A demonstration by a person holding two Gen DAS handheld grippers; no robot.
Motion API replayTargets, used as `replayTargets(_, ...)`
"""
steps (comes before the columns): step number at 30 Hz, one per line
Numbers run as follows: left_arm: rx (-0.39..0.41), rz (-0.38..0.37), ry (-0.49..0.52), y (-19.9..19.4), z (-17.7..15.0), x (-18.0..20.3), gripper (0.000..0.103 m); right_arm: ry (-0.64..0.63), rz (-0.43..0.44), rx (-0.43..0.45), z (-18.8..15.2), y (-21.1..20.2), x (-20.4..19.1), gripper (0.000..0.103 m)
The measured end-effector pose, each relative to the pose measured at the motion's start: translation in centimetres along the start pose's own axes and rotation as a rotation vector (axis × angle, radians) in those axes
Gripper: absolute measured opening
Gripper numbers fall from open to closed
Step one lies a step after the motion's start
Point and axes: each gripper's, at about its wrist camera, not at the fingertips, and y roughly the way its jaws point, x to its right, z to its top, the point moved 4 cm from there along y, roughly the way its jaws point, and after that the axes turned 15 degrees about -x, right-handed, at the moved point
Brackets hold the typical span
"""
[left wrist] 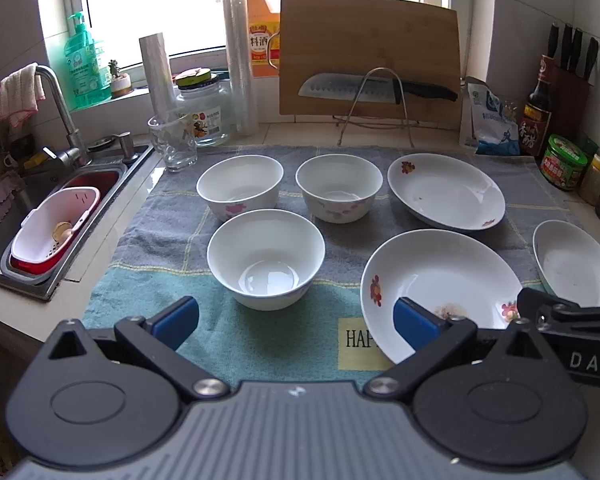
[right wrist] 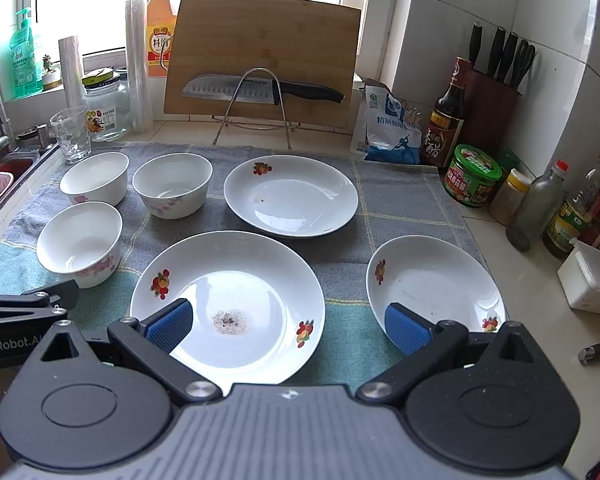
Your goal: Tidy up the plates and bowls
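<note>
Three white bowls with pink flowers and three white plates with red flowers sit apart on a grey-green towel (left wrist: 168,216). In the left wrist view, the near bowl (left wrist: 265,258) is just ahead of my open, empty left gripper (left wrist: 296,322); two bowls (left wrist: 240,184) (left wrist: 339,187) stand behind it. In the right wrist view, my open, empty right gripper (right wrist: 287,326) hovers over the near large plate (right wrist: 228,304), which has crumbs in its middle. A second plate (right wrist: 291,196) lies behind, a smaller plate (right wrist: 436,284) to the right.
A sink (left wrist: 40,216) with a pink basket is on the left. A glass (left wrist: 173,144), jar, bottles, cutting board (left wrist: 370,56) and knife line the back. Sauce bottles and jars (right wrist: 472,180) and a white box (right wrist: 592,280) stand on the right.
</note>
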Motion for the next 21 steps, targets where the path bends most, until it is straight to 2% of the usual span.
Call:
replayTargets(11, -0.001, -0.007, 0.005, 0.4, 0.4, -0.5, 0.102, 0.007, -0.018, -0.001, 0.1, -0.3, -0.7, 0.103)
replayTargets(15, -0.001, -0.028, 0.014, 0.6, 0.6, -1.0, 0.102, 0.012, -0.027, -0.001, 0.3, -0.2, -1.2, 0.103)
replayTargets(21, 0.041, -0.069, 0.058, 0.4, 1.2, -1.8, 0.102, 0.019, -0.04, 0.03, 0.7, -0.7, -1.5, 0.103)
